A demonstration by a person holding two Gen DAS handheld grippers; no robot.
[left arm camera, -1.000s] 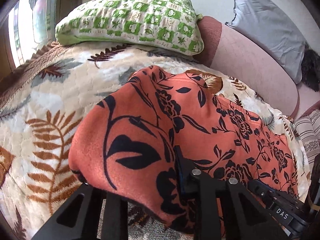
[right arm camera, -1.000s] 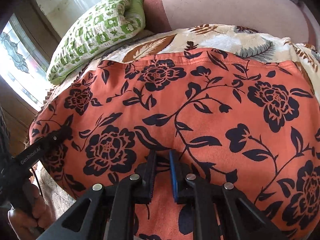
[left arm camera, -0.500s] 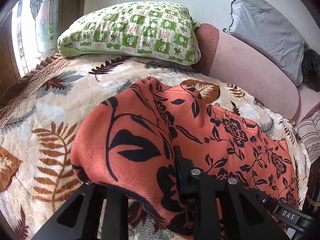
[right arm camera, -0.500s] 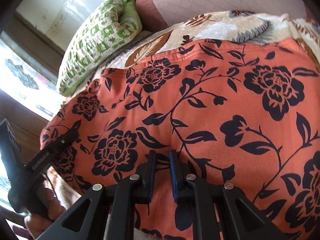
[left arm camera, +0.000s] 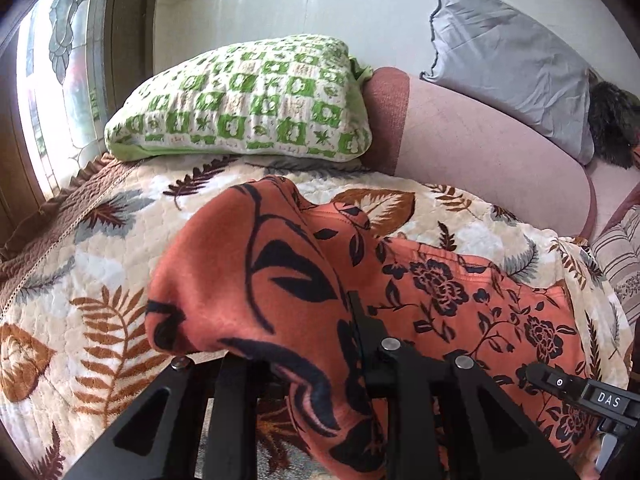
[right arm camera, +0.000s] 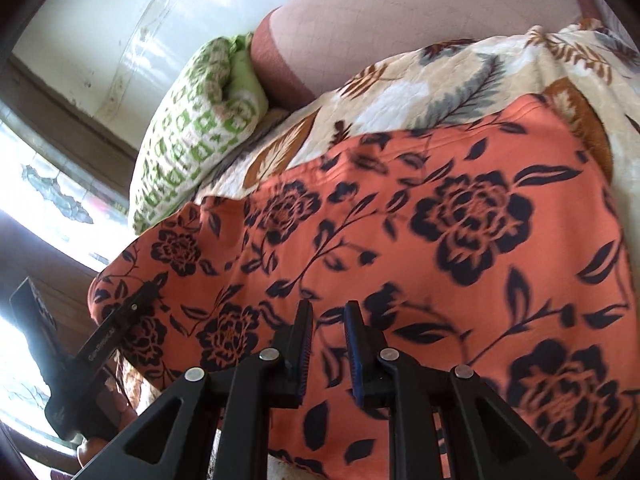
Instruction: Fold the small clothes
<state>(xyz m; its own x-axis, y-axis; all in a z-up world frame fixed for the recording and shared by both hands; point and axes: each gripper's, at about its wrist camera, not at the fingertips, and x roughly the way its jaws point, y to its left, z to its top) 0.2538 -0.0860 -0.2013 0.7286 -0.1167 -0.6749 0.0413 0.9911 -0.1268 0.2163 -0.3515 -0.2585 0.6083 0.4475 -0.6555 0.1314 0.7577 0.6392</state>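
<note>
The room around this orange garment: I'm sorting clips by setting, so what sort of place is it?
Most likely a home bedroom or daybed nook. A quilted leaf-print bedspread covers the surface, a green checked pillow lies at its head against a pink padded bolster, and a patterned-glass window stands alongside.

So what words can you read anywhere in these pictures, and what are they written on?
"DAS": white letters on the black body of the right gripper, seen at the lower right of the left wrist view.
Blurred white lettering runs along the left gripper in the right wrist view; too blurred to read.
The orange floral garment, the green checked pillow and the leaf-print quilt carry patterns only, no words.
</note>
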